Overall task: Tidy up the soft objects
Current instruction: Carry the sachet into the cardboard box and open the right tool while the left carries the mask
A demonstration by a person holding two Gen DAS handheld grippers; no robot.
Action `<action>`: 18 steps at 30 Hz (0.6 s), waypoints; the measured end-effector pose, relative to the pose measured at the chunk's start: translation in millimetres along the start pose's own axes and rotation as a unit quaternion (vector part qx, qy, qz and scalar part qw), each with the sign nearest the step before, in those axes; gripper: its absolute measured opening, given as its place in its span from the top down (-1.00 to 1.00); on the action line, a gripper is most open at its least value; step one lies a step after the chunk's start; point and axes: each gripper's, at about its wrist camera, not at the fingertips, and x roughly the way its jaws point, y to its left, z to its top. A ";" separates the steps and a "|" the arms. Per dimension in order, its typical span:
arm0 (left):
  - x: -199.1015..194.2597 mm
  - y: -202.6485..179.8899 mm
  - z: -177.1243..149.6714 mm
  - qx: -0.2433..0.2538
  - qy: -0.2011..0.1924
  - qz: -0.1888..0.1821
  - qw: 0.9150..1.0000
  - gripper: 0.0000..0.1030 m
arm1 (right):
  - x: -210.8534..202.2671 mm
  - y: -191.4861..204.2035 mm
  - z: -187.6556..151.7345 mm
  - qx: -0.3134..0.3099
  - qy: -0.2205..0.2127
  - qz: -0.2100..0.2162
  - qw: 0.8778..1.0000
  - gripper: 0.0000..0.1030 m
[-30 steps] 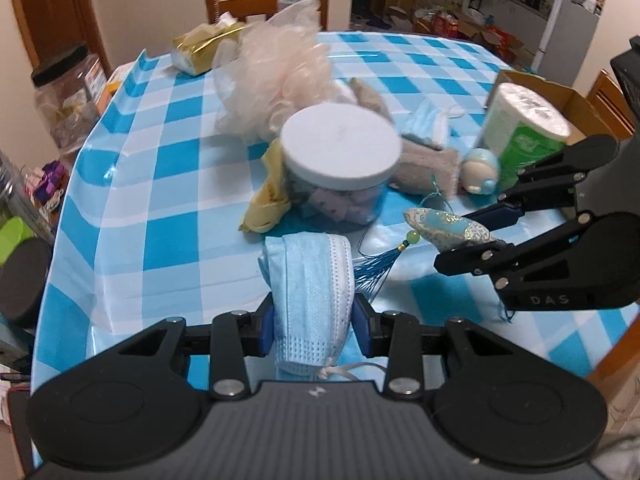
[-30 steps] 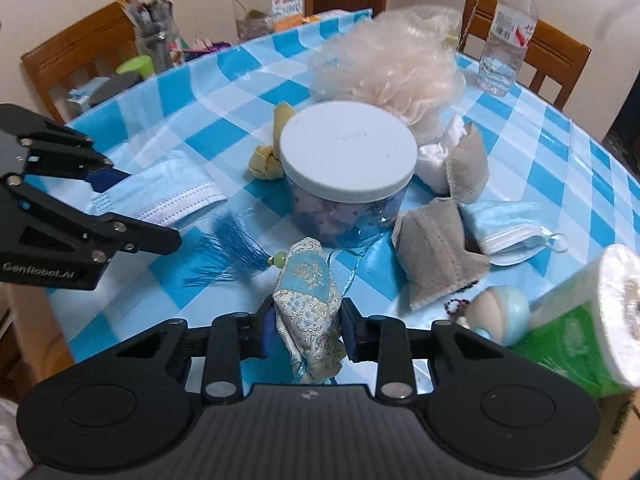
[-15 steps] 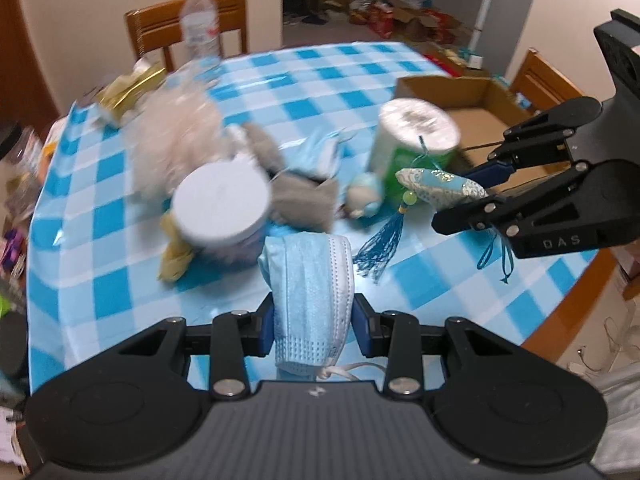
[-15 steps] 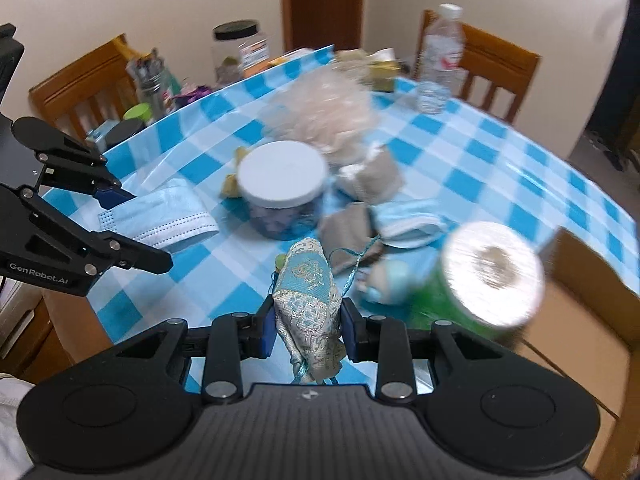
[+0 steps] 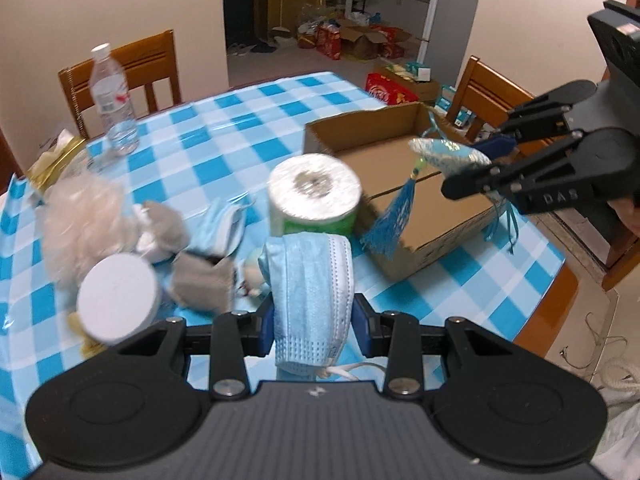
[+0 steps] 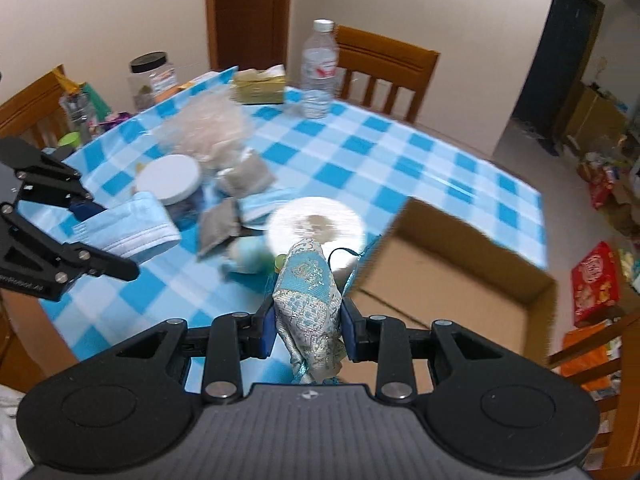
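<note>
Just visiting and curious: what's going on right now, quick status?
Left fingers clamp a folded blue face mask. Right fingers clamp a blue brocade sachet. Open cardboard box ahead; white paper roll beside it.

Both wrist views look steeply down over the checked table (image 5: 248, 128), sharing the cardboard box (image 6: 460, 280).

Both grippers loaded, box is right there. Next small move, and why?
Probably carry the right gripper on over the open cardboard box and release there. It is shut on the brocade sachet, held in the air near the box's near corner. The left gripper, shut on the blue face mask, sits farther from the box, so it can follow.
</note>
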 end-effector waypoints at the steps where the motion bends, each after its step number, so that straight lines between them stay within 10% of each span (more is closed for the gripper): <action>1: 2.8 -3.9 2.3 0.001 -0.002 -0.001 1.000 0.28 | -0.3 -8.1 -1.5 0.001 -0.001 -0.005 1.000 0.28; 5: 13.1 -22.0 13.0 -0.001 -0.008 -0.001 1.000 0.28 | 8.4 -32.1 -4.5 0.001 -0.005 -0.015 1.000 0.19; 10: 21.7 -38.0 22.8 -0.010 -0.011 0.009 1.000 0.28 | 24.8 -53.2 -9.5 0.023 -0.020 -0.007 1.000 -0.79; 18: 33.3 -49.7 42.4 -0.021 -0.013 0.030 0.999 0.28 | 38.3 -68.8 -24.7 0.061 -0.018 0.019 0.998 -1.00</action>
